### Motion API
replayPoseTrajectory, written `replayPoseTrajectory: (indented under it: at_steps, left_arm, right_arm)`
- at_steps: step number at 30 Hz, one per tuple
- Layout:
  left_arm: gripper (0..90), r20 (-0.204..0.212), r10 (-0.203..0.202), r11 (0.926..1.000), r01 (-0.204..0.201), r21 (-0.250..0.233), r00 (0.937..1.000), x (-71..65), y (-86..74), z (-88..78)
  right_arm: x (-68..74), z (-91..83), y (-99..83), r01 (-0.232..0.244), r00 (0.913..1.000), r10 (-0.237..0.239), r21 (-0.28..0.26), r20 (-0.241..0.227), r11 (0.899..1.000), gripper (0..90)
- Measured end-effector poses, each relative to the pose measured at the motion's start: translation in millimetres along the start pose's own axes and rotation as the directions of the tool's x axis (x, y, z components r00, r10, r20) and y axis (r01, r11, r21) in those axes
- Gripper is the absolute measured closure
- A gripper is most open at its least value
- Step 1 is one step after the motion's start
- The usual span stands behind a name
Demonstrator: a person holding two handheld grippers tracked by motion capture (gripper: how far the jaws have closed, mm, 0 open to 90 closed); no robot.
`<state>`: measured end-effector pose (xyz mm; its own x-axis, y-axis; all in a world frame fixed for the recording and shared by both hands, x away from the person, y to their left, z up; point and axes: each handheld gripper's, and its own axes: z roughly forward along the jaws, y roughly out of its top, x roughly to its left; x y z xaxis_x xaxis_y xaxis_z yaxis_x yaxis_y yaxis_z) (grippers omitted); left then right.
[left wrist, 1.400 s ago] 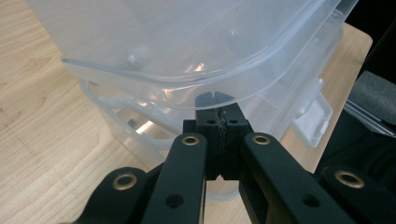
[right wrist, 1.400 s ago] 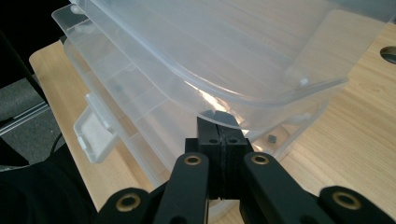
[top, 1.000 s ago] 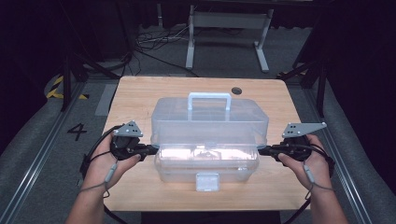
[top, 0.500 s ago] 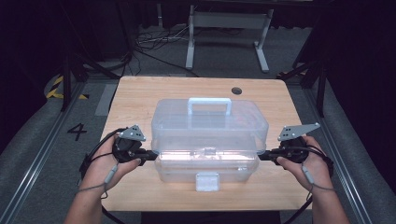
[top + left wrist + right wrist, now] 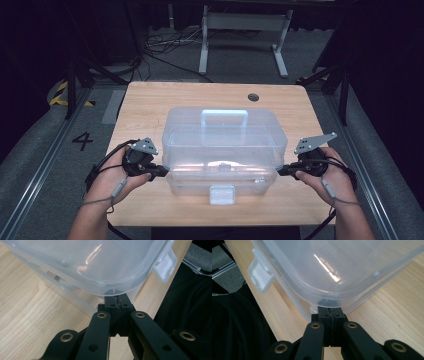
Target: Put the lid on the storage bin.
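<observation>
Fingertips of both grippers are pressing together with nothing between them: the left gripper [image 5: 117,301] and the right gripper [image 5: 331,311] are each tucking their joined tips under the overhanging edge of the lid [image 5: 224,135] of the clear storage box [image 5: 222,182]. In the high view the left gripper [image 5: 162,171] and right gripper [image 5: 281,171] are sitting at opposite ends of the box, which is resting in the middle of the wooden table [image 5: 150,100], its white latch [image 5: 222,194] facing the person.

Judging by the gap along the near edge, the lid is lifting, hinging at the far side. To do this well, both hands should be rising together and at the same pace, so the lid is not twisting, and the tips should be staying well under the rim, since smooth plastic on closed tips could be slipping off sideways. The base is light and may be coming up with the lid.

Whether the tips are actually bearing on the rim or sitting just beneath it is hard to tell; the translucent plastic is blurring the contact. The far edge of the lid and the box's contents are not clearly readable through the glare.
</observation>
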<state>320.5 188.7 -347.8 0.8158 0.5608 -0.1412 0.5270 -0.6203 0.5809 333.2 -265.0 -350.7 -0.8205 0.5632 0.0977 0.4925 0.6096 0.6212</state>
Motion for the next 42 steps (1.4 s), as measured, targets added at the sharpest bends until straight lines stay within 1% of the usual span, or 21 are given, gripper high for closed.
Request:
replayPoseTrajectory:
  at_steps: [5,6,10,11,15,19,24,26,29,37,39,42]
  left_arm:
    - [88.8,0.011,-0.003,0.9999,0.002,0.016,0.9999,0.6,-1.0,2.2]
    - [88.8,0.011,0.004,0.9997,-0.004,0.024,0.9999,0.9,-0.9,2.5]
    - [88.8,0.016,0.007,0.9991,-0.008,0.042,0.9998,0.3,-1.3,4.2]
    - [88.8,0.018,0.002,0.999,-0.003,0.044,0.9998,-0.1,-1.5,4.6]
    - [88.8,0.019,0.01,0.998,-0.011,0.062,0.9998,-0.2,-1.6,5.6]
    - [88.6,0.035,0.003,0.9975,-0.006,0.07,0.9994,1.1,-3.0,7.6]
    - [88.6,0.04,0.008,0.9952,-0.012,0.098,0.9992,1.0,-3.4,9.3]
    - [88.7,0.041,0.008,0.9949,-0.012,0.1,0.9991,1.1,-3.6,9.3]
    - [88.6,0.055,0.009,0.9946,-0.015,0.103,0.9985,1.2,-4.2,9.6]
    - [88.6,0.061,0.013,0.993,-0.02,0.117,0.998,1.2,-4.6,10.7]
    - [88.2,0.064,0.004,0.9931,-0.012,0.117,0.9979,1.2,-5.1,10.7]
    - [88.0,0.065,0.002,0.9933,-0.01,0.115,0.9979,1.9,-5.4,10.4]
  right_arm:
    - [0.3,2.7,-0.5,0.004,1.0,-0.004,0.024,-0.007,1.0,90.0]
    - [0.2,3.2,-0.6,0.006,1.0,-0.005,0.028,-0.008,1.0,90.0]
    - [0.0,4.5,-1.2,0.008,0.9999,-0.007,0.046,-0.013,0.999,90.0]
    - [-0.1,5.6,-1.5,0.009,0.9998,-0.009,0.051,-0.015,0.999,90.0]
    - [0.0,7.3,-1.9,0.011,0.9998,-0.01,0.067,-0.016,0.998,90.0]
    - [0.0,9.2,-2.5,0.014,0.9997,-0.013,0.08,-0.021,0.997,90.0]
    - [0.5,11.3,-3.5,0.011,0.9998,-0.009,0.11,-0.019,0.994,90.0]
    - [0.4,11.9,-3.6,0.012,0.9997,-0.01,0.111,-0.021,0.994,90.0]
    - [0.3,13.3,-3.9,0.013,0.9997,-0.01,0.121,-0.024,0.993,90.0]
    - [0.3,15.3,-4.7,0.016,0.9995,-0.012,0.133,-0.029,0.991,89.9]
    - [0.4,15.5,-4.8,0.012,0.9996,-0.009,0.137,-0.028,0.99,89.8]
    - [0.3,15.6,-4.9,0.014,0.9995,-0.01,0.137,-0.032,0.99,89.8]
